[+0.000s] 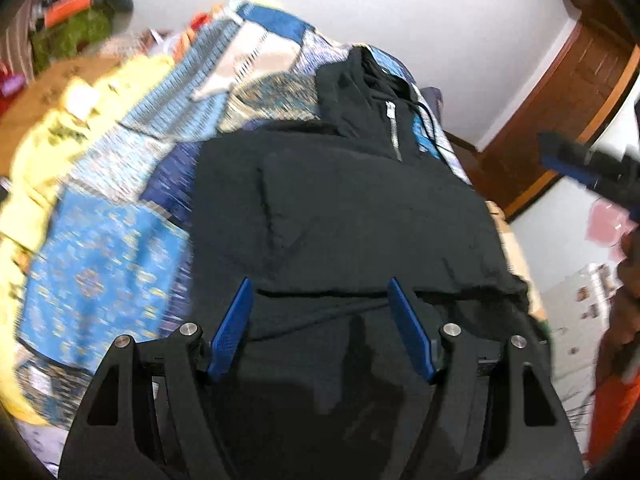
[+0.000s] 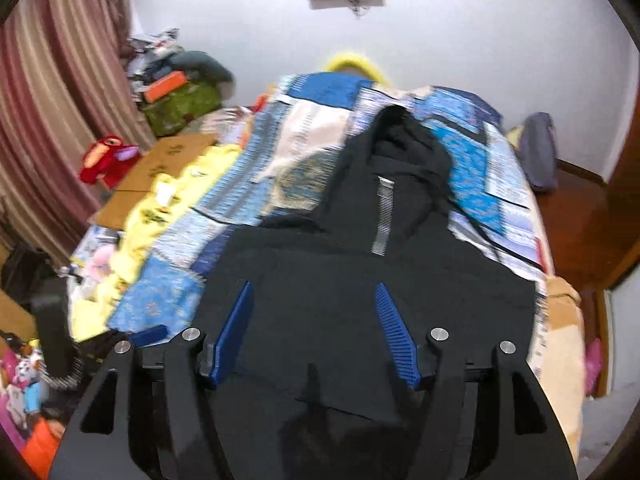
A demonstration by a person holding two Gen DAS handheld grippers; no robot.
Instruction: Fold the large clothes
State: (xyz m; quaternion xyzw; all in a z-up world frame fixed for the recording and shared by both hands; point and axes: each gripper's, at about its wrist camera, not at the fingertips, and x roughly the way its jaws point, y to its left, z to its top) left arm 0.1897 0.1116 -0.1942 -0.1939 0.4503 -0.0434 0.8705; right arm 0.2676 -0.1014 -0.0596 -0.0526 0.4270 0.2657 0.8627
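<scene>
Left gripper [image 1: 320, 292]: jaws spread, blue pads [image 1: 232, 328] clear of any cloth, nothing between them. It hangs above the lower body of the black hoodie [image 1: 352, 216]. Right gripper [image 2: 314, 296]: jaws likewise spread and empty, poised over the same garment.

The hoodie lies on the patchwork quilt [image 2: 320, 152] covering the bed, hood at the far end, metal half-zip [image 2: 382, 216] facing up, hem toward the grippers. The sides appear already turned inward, giving a narrow rectangle — though motion blur leaves the exact fold lines uncertain. A drawcord [image 1: 430, 128] trails off the hood toward the quilt's right edge.

Step in hand, as judged: re-grip for the next fold.

1. Set 1 gripper at each hem corner, well apart.
2. Pinch through all layers – a grip on the top layer alone would likely peel the side folds open.
3. Lift both corners evenly and carry them toward the hood, keeping the edge taut.
4. Tuck the drawcord inward first, or it may stay outside the fold.

Markings: no brand, label or legible writing can be read on the hoodie or the grippers. A cardboard box [image 2: 160, 164] beside the bed shows dark marks, too blurred to read.
</scene>
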